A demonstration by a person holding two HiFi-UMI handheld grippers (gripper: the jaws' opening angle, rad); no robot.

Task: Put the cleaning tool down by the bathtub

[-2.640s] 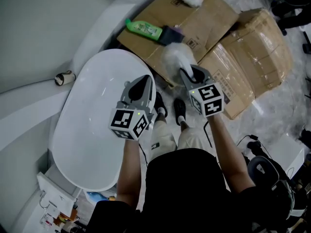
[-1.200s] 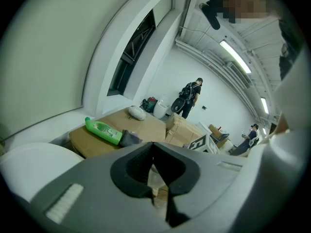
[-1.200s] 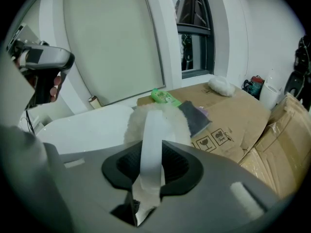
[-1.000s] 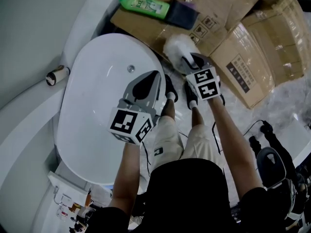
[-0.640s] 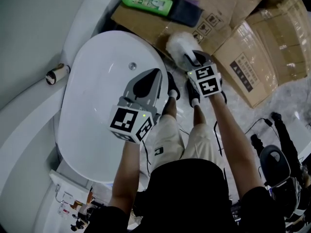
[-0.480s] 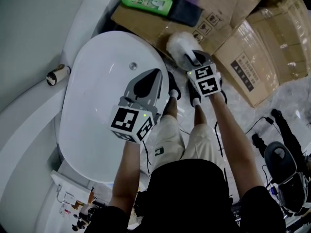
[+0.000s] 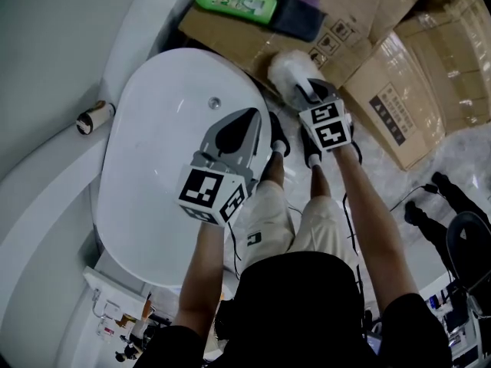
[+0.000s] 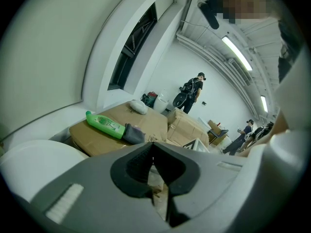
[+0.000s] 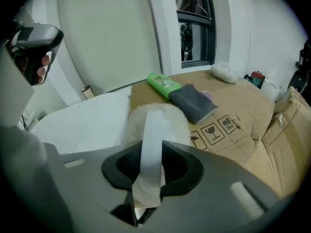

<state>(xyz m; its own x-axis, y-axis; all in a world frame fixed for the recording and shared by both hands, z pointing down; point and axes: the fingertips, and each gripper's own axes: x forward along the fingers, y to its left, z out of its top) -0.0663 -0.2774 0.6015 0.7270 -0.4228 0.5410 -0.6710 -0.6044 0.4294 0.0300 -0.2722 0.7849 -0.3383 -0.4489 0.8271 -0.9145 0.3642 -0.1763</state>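
The cleaning tool is a white fluffy brush head (image 7: 290, 67) on a flat white handle (image 9: 151, 135). My right gripper (image 7: 311, 92) is shut on that handle, and the head (image 9: 155, 111) juts out past the jaws. It hangs beside the white bathtub (image 7: 153, 152), next to the tub's right rim and over the edge of the flattened cardboard (image 7: 360, 14). Whether the head touches anything below I cannot tell. My left gripper (image 7: 245, 119) hovers over the tub's right rim. In the left gripper view its pads (image 8: 141, 159) meet with nothing between them.
On the cardboard lie a green bottle (image 7: 236, 2), a dark grey cloth (image 7: 298, 18) and a white fluffy pad (image 9: 223, 71). Taped boxes (image 7: 418, 83) stand to the right. A roll (image 7: 93, 117) sits on the ledge left of the tub. My feet (image 7: 276, 133) are beside the tub.
My right gripper has sunk a little with the cleaning tool, staying close to the tub's rim and the cardboard edge. The left gripper has kept its place.
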